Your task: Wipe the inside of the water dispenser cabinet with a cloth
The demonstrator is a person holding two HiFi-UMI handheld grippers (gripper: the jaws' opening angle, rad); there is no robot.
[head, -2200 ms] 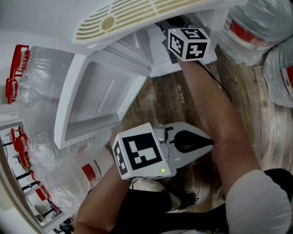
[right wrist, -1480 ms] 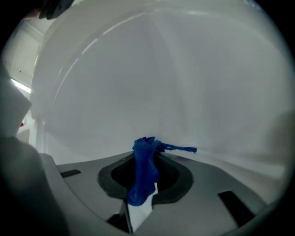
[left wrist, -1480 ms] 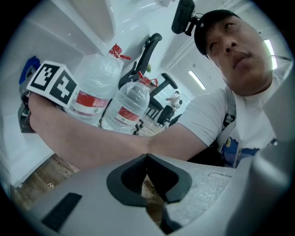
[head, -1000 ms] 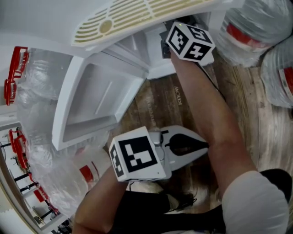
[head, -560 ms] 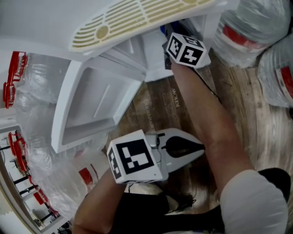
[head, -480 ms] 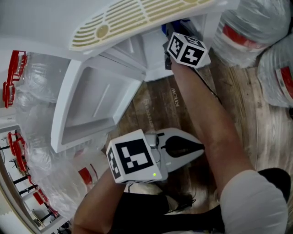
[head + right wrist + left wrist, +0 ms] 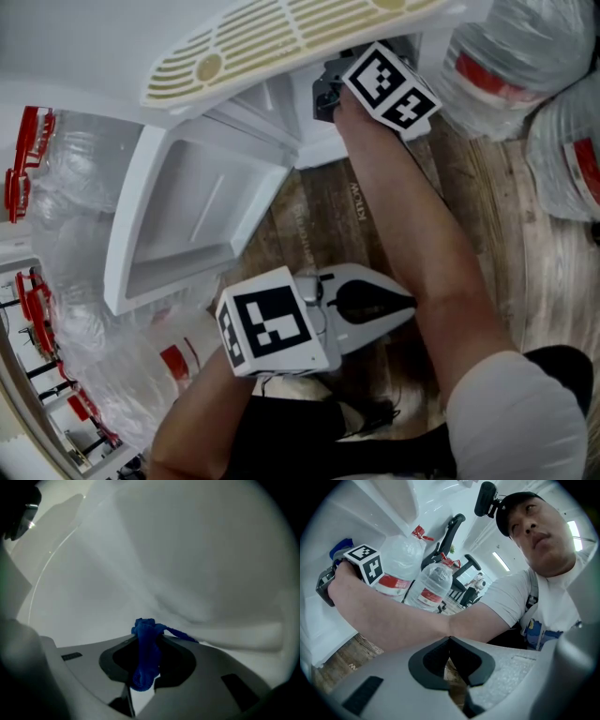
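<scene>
The blue cloth (image 7: 146,654) is bunched and pinched in my right gripper (image 7: 146,638), which is shut on it and held close to the white inner wall (image 7: 187,564) of the water dispenser cabinet. In the head view only that gripper's marker cube (image 7: 389,80) and dark body show at the cabinet opening (image 7: 277,98); its jaws are hidden inside. A bit of the cloth (image 7: 341,545) also shows in the left gripper view beside the cube. My left gripper (image 7: 411,302) hangs low over the wooden floor, shut, with nothing between its jaws.
The cabinet door (image 7: 187,216) stands open to the left. A white slotted drip tray (image 7: 281,37) juts out above the opening. Large water bottles in plastic wrap stand at the right (image 7: 511,56) and left (image 7: 84,197). The wooden floor (image 7: 323,211) lies between door and arm.
My right gripper has shifted slightly left and further into the cabinet, its cube turning as it went. The left gripper has barely moved.
</scene>
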